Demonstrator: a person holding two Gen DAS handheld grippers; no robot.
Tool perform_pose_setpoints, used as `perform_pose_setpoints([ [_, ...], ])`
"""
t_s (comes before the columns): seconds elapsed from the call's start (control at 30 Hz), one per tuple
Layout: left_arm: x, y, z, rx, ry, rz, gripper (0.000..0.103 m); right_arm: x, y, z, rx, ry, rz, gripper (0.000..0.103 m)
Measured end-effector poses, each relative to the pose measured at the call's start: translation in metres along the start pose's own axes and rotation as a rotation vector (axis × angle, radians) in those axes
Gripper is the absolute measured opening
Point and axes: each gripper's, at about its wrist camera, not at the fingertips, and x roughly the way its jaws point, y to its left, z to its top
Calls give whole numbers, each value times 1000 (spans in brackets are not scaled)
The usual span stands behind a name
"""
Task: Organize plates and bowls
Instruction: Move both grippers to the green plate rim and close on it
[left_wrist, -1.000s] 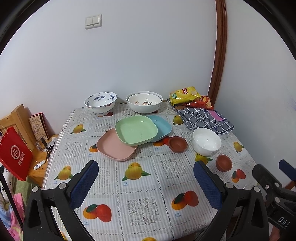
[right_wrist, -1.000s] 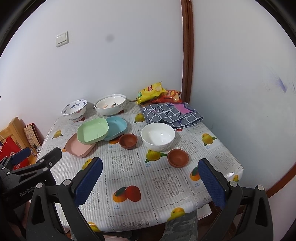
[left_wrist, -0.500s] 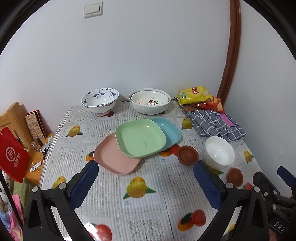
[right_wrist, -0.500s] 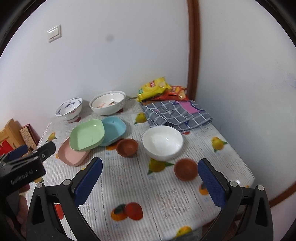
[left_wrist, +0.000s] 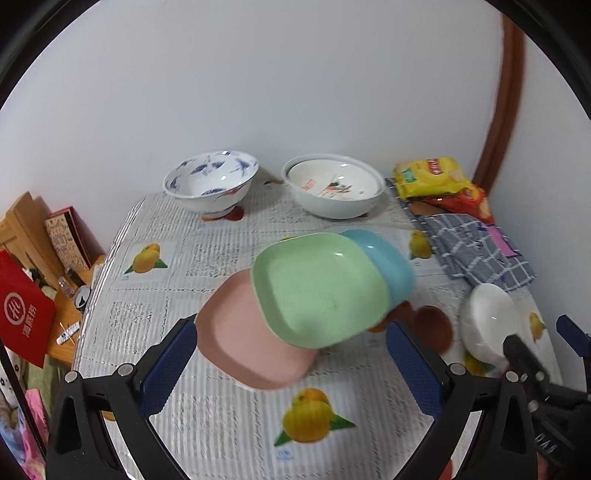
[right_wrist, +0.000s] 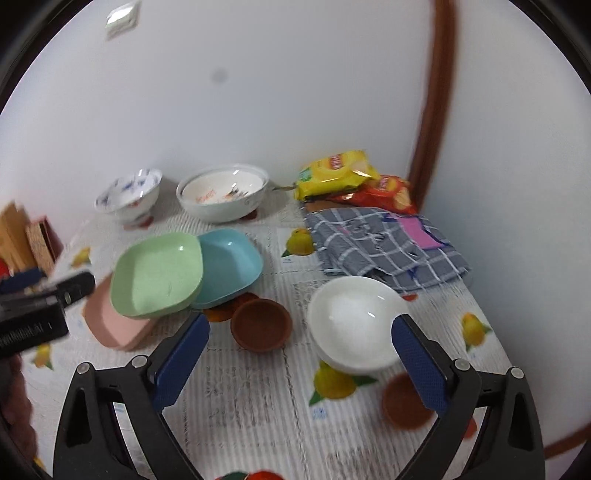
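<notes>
Now | left tool (left_wrist: 291, 358), right tool (right_wrist: 301, 354) wide apart, empty | green plate (left_wrist: 319, 288) overlaps pink plate (left_wrist: 243, 339)

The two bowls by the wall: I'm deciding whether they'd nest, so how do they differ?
The blue-patterned bowl is narrower and stands on a raised foot; the red-patterned bowl is wider and sits lower. One has blue markings inside, the other red. Both are white, upright and empty, side by side without touching.

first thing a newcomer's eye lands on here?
The overlapping plates mid-table: green plate resting on the pink plate and blue plate. Next, the white bowl between the open right gripper fingers, and yellow snack bag by the back wall.
</notes>
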Motion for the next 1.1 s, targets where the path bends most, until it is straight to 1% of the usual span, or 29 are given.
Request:
perform_pose_setpoints([
  [0.03,5,2,1,-3,7,4,103,9,8,1,-28,14,-3,99],
  [0.1,19,9,4,-11,24,11,103,23,18,4,-39,40,24,99],
  [0.23,43,21,12,-20,49,21,101,53,31,16,28,94,118,99],
  [0.3,54,25,16,-21,60,25,99,65,39,24,36,89,147,99],
  [0.37,65,27,19,-21,72,24,95,75,47,31,31,81,166,99],
  [0.43,77,29,22,-27,88,24,92,87,55,37,26,77,181,95],
  [0.47,83,31,23,-34,95,22,89,91,57,38,28,80,183,94],
  [0.53,94,34,26,-57,114,14,84,103,62,40,35,85,182,87],
  [0.57,98,35,27,-68,121,9,82,108,64,41,41,94,189,86],
  [0.6,104,37,28,-81,128,2,81,116,65,42,50,112,195,82],
  [0.63,107,37,29,-85,131,-3,77,120,65,42,60,124,201,78],
  [0.67,110,38,29,-87,135,-6,76,126,66,42,70,135,212,75],
  [0.73,116,38,30,-87,137,-7,74,135,69,41,76,152,234,66],
  [0.8,120,38,30,-84,140,-13,72,142,73,39,71,164,235,62],
  [0.87,125,36,30,-81,147,-15,66,148,75,37,72,167,237,60],
  [0.97,131,34,29,-74,159,-19,61,155,75,35,82,173,246,56],
  [1.0,133,34,29,-72,162,-21,58,157,76,35,80,177,249,53],
  [1.03,134,34,28,-73,164,-24,53,158,77,35,78,180,252,47],
  [1.07,135,35,27,-76,168,-28,52,160,77,35,76,187,257,44],
  [1.1,137,35,27,-78,172,-33,51,162,78,34,76,192,260,39],
])
